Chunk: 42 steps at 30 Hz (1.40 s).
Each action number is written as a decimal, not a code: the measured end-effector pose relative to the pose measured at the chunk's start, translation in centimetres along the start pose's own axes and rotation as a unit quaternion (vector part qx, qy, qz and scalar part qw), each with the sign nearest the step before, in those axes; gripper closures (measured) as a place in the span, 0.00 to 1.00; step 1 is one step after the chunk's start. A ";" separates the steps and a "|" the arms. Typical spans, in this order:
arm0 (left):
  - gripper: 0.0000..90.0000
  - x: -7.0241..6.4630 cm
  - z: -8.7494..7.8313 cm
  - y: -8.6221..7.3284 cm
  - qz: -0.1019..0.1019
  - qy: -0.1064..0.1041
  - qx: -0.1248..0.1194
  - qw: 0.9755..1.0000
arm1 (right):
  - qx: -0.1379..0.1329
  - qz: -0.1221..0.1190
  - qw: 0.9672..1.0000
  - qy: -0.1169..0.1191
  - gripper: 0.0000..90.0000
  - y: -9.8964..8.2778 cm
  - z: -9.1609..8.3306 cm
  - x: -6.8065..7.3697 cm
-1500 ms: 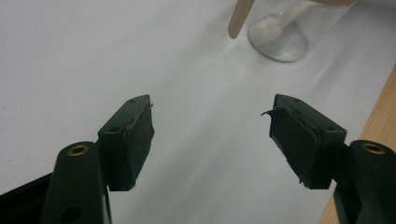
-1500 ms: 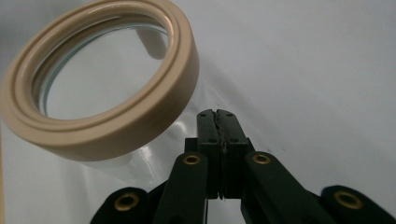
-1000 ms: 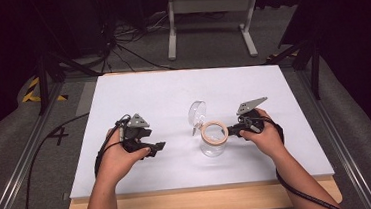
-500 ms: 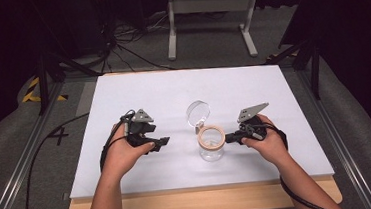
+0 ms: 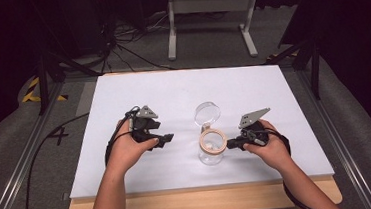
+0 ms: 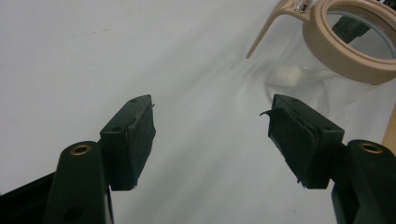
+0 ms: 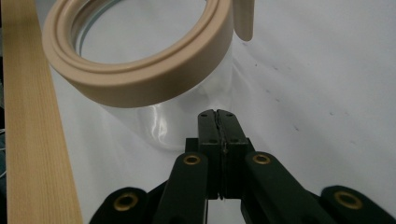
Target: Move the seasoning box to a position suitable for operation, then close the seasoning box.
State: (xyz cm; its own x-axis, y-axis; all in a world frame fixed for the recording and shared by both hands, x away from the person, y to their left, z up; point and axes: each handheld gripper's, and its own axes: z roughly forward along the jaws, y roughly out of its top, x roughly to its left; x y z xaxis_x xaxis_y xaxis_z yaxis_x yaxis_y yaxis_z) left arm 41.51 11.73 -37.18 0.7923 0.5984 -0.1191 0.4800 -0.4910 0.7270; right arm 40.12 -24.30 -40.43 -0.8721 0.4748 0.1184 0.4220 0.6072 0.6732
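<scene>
**Lowering the jar toward my side of the table**

Looking down from the high view, the clear glass jar [image 5: 212, 150] with its beige rim ring and swung-open lid has shifted nearer me over the last second, and my right gripper [image 5: 232, 143] came with it; I judge I am dragging or repositioning it. My left gripper [image 5: 165, 137] waits well apart on the white table [image 5: 273, 92].

From the left gripper view, my jaws stand wide, holding nothing, with the jar ahead.

From the right gripper view, my jaws are pressed fully together, empty, tips just beside the jar's glass wall; contact I cannot confirm.
</scene>
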 end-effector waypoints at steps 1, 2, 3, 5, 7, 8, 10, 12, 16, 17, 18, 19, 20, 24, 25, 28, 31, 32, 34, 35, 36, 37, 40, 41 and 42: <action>0.35 0.0 0.0 0.0 0.000 0.000 0.000 1.000 | 0.000 0.000 1.000 0.000 1.00 0.0 0.0 0.0; 0.35 -0.1 0.1 0.1 -0.003 -0.002 0.000 1.000 | 0.000 0.000 1.000 0.001 1.00 0.0 0.0 0.1; 0.35 0.0 0.1 0.2 0.002 -0.003 0.001 1.000 | 0.002 -0.003 1.000 0.000 1.00 -0.1 -0.1 0.3; 0.35 0.0 0.2 0.3 0.001 -0.004 0.005 1.000 | 0.002 -0.003 1.000 0.002 1.00 -0.1 -0.1 0.4; 0.35 0.0 0.3 0.3 0.004 -0.004 0.002 1.000 | 0.002 -0.004 1.000 0.002 1.00 -0.1 -0.1 0.5; 0.35 0.0 0.3 0.4 0.003 -0.004 0.001 1.000 | 0.002 -0.004 1.000 0.003 1.00 -0.1 -0.1 0.6; 0.36 0.0 0.5 0.4 0.003 -0.006 -0.001 1.000 | 0.004 -0.005 1.000 0.005 1.00 -0.1 -0.1 0.8; 0.36 0.0 0.5 0.5 0.001 -0.008 -0.002 1.000 | 0.004 -0.007 1.000 0.007 1.00 -0.1 0.0 0.9; 0.42 0.2 0.7 0.7 -0.001 -0.012 -0.006 1.000 | 0.004 -0.009 1.000 0.012 1.00 -0.2 0.0 1.1; 0.44 0.2 0.8 0.8 -0.002 -0.017 -0.009 1.000 | 0.003 -0.008 1.000 0.014 1.00 -0.3 0.0 1.1; 0.46 0.2 0.8 0.8 -0.002 -0.017 -0.009 1.000 | 0.003 -0.008 1.000 0.014 1.00 -0.3 0.0 1.1; 0.46 0.2 0.8 0.9 0.006 -0.021 -0.008 1.000 | 0.003 -0.006 1.000 0.016 1.00 -0.3 0.0 1.1; 0.52 0.2 0.9 1.0 0.004 -0.022 -0.020 1.000 | 0.002 -0.005 1.000 0.021 1.00 -0.4 0.0 1.1; 0.63 0.1 0.7 1.4 0.000 -0.032 -0.044 0.999 | -0.003 -0.007 1.000 0.028 1.00 -0.7 0.0 1.2; 0.65 0.1 0.6 1.5 0.001 -0.032 -0.044 0.999 | -0.003 -0.009 1.000 0.029 1.00 -0.7 0.0 1.3; 0.69 0.1 0.7 1.7 -0.006 -0.031 -0.049 0.998 | -0.002 -0.010 1.000 0.030 1.00 -0.7 0.0 1.5; 0.74 0.2 0.9 2.0 -0.008 -0.031 -0.057 0.998 | -0.005 -0.012 0.999 0.035 1.00 -0.7 -0.1 1.7; 0.80 0.2 1.0 2.0 -0.008 -0.034 -0.062 0.997 | -0.011 -0.008 1.000 0.021 1.00 -0.6 -0.8 1.5; 0.86 -0.1 1.6 2.4 -0.011 -0.036 -0.076 0.996 | -0.025 0.004 1.000 0.010 1.00 -0.6 -1.7 1.3; 0.90 -0.2 1.8 2.5 -0.010 -0.037 -0.079 0.996 | -0.035 0.005 0.999 0.008 1.00 -0.5 -2.2 1.2; 0.92 -0.3 2.0 2.7 -0.005 -0.038 -0.082 0.996 | -0.041 0.007 0.999 0.005 1.00 -0.4 -2.6 1.2; 0.94 -0.3 2.0 2.7 -0.005 -0.038 -0.082 0.996 | -0.046 0.007 0.999 0.001 1.00 -0.3 -3.0 1.4; 0.96 -0.8 2.9 3.2 0.003 -0.033 -0.096 0.995 | -0.066 0.005 0.998 0.001 1.00 0.2 -3.6 1.8; 0.97 -1.0 3.1 3.3 0.000 -0.031 -0.097 0.995 | -0.071 0.005 0.997 0.000 1.00 0.4 -3.7 2.0; 0.97 -1.0 3.3 3.4 0.006 -0.029 -0.098 0.995 | -0.077 0.005 0.997 -0.001 1.00 0.6 -3.8 2.2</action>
State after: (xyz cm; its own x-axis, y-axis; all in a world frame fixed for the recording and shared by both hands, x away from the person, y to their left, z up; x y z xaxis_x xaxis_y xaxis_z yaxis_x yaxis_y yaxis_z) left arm 43.58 7.39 -36.79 0.8209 0.5528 -0.1435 0.3919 -0.3626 0.8455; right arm 37.48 -25.28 -36.93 -0.8678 0.4810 0.1248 0.3872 0.4973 0.7764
